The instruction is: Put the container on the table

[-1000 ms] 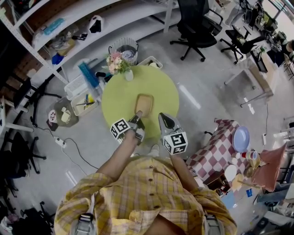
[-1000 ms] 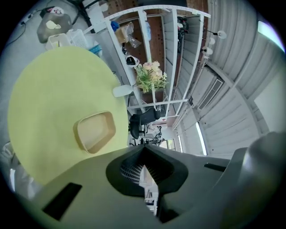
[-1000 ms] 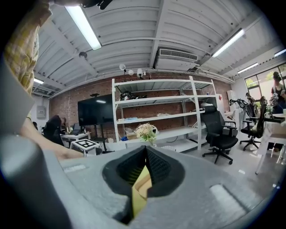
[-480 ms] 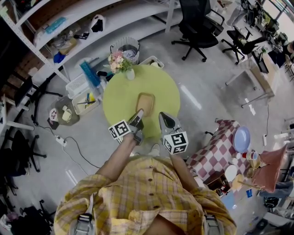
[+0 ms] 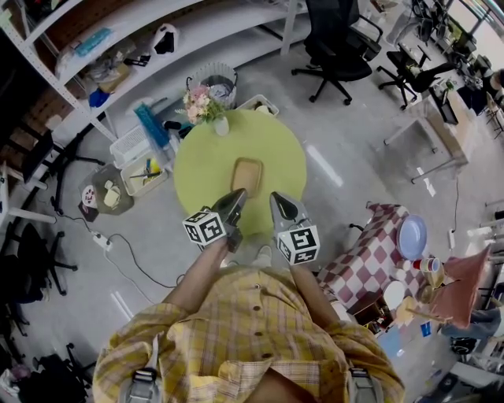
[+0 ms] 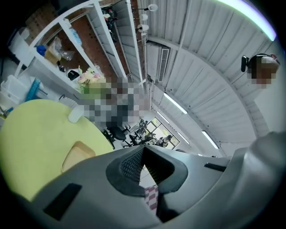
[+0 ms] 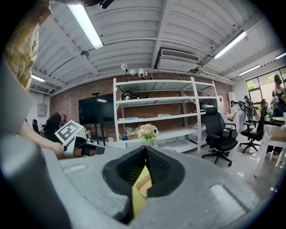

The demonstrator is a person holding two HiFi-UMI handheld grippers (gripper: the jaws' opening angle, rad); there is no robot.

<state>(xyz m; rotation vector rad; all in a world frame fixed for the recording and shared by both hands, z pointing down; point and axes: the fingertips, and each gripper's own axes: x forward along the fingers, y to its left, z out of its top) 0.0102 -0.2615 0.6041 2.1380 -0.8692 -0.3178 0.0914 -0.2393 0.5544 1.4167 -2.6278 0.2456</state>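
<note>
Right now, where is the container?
In the head view, the container lies near the middle of the round green table, just beyond the left gripper and right gripper.

Readable text: none in any view.
Left cube, at the near edge of the table: black-and-white square code patterns, no letters or digits.
Right cube, just off the same edge: the same kind of patterns.
Shelf beyond the table: any print too small to read.

Container on the table, flowers at its far edge — shelves behind, second table to the right
</note>
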